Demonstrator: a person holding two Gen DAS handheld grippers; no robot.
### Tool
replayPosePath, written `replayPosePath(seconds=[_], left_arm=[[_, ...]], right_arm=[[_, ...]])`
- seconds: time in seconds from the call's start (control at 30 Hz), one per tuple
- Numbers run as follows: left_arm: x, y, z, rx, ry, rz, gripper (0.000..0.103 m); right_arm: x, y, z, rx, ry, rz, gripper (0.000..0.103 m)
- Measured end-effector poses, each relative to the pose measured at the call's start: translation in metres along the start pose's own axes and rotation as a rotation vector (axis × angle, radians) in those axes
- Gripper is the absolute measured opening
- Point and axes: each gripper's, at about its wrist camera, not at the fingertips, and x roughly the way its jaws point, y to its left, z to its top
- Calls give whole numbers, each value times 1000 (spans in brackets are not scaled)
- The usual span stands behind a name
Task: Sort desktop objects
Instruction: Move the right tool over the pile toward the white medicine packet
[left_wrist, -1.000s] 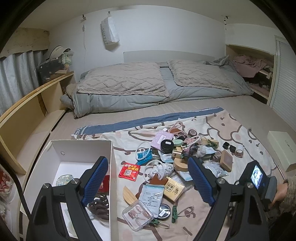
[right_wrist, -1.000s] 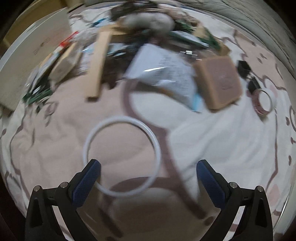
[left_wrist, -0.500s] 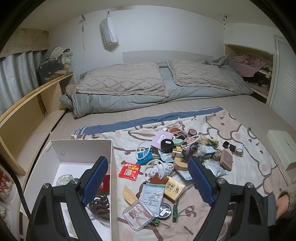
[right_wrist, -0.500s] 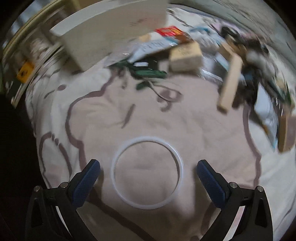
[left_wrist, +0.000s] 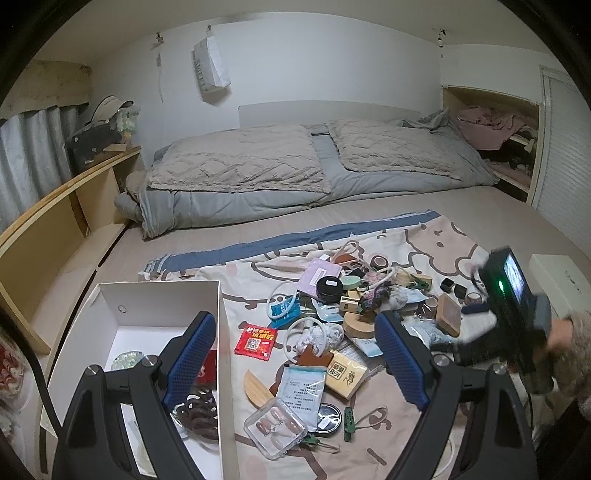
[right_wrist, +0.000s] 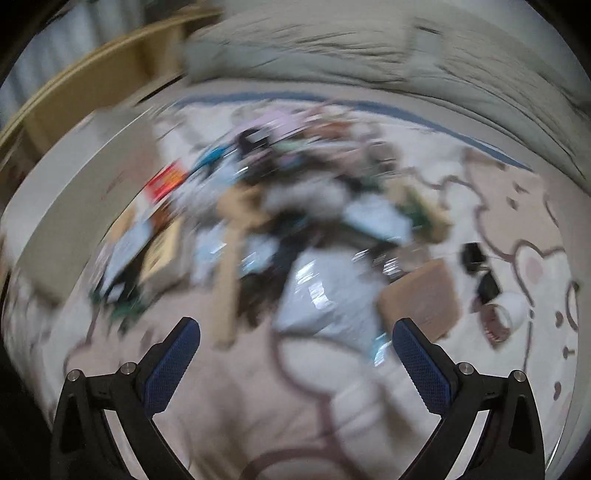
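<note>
Waiting over the white box on the bed, the left hand-held gripper gapes empty; the clutter pile lies right of it, and the right hand-held gripper, likewise spread and empty, must next choose one item to pinch

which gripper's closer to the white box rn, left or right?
Left. The left gripper hangs open with one finger over the white box. The right gripper, open and empty, is across the clutter pile, over the blanket's far side.
</note>
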Motion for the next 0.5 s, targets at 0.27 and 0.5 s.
replayPosePath(seconds=[0.27,0.5], left_arm=[[3,-3,-3,40,1,9,88],[10,-5,-7,53,27,-10,88]], right_arm=[[27,-28,25,149,14,-14,55],[55,-28,31,185,49,-32,26]])
